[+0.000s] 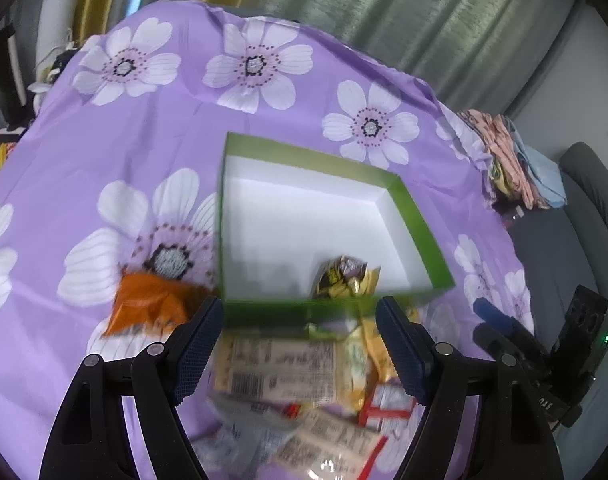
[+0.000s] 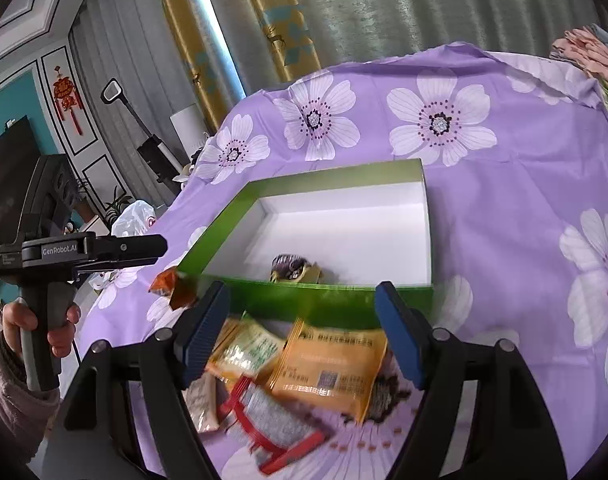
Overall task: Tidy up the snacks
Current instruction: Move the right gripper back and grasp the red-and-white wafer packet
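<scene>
The left gripper (image 1: 300,344) and the right gripper (image 2: 302,330) are both standing wide open with nothing between their blue pads, each hovering over a loose pile of flat snack packets (image 2: 327,364) lying on the purple flowered cloth (image 1: 144,152). At twelve o'clock from the pile, a shallow green cardboard box with a white inside (image 1: 419,224) is sitting and holding one dark-and-gold wrapped snack (image 1: 343,276), while an orange foil packet (image 1: 148,304) is lying beside the box at nine o'clock.

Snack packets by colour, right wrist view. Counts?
Dark-and-gold packet, in the green box: 1
Orange packet: 1
Yellow-green packet: 1
Yellow-orange packet: 1
Red-and-white packet: 1
Beige packet: 1
Total: 6 visible; the pile overlaps, so more may be hidden.
</scene>
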A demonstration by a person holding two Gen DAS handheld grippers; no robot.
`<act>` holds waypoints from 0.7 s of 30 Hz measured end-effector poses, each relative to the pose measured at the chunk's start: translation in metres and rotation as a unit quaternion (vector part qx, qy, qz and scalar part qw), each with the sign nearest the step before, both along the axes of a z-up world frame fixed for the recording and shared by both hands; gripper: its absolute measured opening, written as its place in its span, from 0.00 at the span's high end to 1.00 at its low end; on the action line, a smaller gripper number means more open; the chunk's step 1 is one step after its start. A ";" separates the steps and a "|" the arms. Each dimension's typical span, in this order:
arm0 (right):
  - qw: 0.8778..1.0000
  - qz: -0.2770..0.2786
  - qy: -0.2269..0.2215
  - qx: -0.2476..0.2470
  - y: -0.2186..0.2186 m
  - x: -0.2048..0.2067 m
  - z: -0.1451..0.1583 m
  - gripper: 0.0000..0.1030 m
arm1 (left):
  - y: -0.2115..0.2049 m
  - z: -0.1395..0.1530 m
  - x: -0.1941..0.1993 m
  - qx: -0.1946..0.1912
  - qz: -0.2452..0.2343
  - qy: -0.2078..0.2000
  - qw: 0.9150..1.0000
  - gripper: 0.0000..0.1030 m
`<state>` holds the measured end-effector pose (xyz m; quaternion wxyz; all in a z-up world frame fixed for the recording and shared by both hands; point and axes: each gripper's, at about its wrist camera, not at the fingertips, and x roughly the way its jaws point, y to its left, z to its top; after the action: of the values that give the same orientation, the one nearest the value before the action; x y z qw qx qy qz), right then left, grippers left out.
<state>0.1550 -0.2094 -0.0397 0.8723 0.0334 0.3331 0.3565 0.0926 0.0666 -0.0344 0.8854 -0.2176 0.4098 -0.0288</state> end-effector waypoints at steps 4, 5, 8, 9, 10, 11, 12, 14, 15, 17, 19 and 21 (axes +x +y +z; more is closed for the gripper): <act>1.000 0.007 0.004 0.004 -0.002 -0.018 0.001 0.26 | -0.001 -0.002 -0.022 -0.013 0.000 0.003 1.000 0.24; 1.000 0.010 0.005 0.003 -0.001 -0.022 0.000 0.26 | -0.002 -0.002 -0.027 -0.016 0.000 0.004 1.000 0.24; 1.000 0.026 0.007 0.000 0.001 -0.037 -0.001 0.26 | -0.006 -0.005 -0.045 -0.027 0.001 0.008 1.000 0.24; 0.999 0.032 0.008 -0.001 0.002 -0.041 -0.002 0.26 | -0.007 -0.006 -0.050 -0.034 0.000 0.011 0.999 0.24; 0.999 0.038 0.010 -0.002 0.002 -0.045 -0.003 0.26 | -0.008 -0.008 -0.055 -0.039 0.000 0.014 0.999 0.24; 0.999 0.045 0.011 -0.003 0.004 -0.049 -0.004 0.26 | -0.008 -0.011 -0.060 -0.044 0.001 0.019 0.999 0.24; 0.999 0.052 0.013 -0.005 0.006 -0.052 -0.005 0.26 | -0.009 -0.013 -0.064 -0.049 0.000 0.023 0.999 0.24; 0.998 0.066 0.019 -0.010 0.010 -0.058 -0.009 0.27 | -0.013 -0.018 -0.073 -0.061 0.001 0.033 0.998 0.24; 0.997 0.073 0.023 -0.012 0.012 -0.060 -0.011 0.27 | -0.014 -0.021 -0.077 -0.069 0.001 0.039 0.997 0.24; 0.996 0.085 0.031 -0.015 0.015 -0.066 -0.017 0.29 | -0.016 -0.029 -0.084 -0.087 0.003 0.052 0.995 0.24; 0.994 0.102 0.042 -0.018 0.020 -0.072 -0.025 0.34 | -0.018 -0.037 -0.090 -0.104 0.002 0.065 0.992 0.24; 0.992 0.117 0.047 -0.025 0.026 -0.077 -0.031 0.41 | -0.021 -0.045 -0.094 -0.112 0.005 0.076 0.991 0.24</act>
<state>0.0782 -0.1837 -0.0710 0.8085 -0.0106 0.3844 0.4455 -0.0013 0.0456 -0.0796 0.8218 -0.3185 0.4694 -0.0535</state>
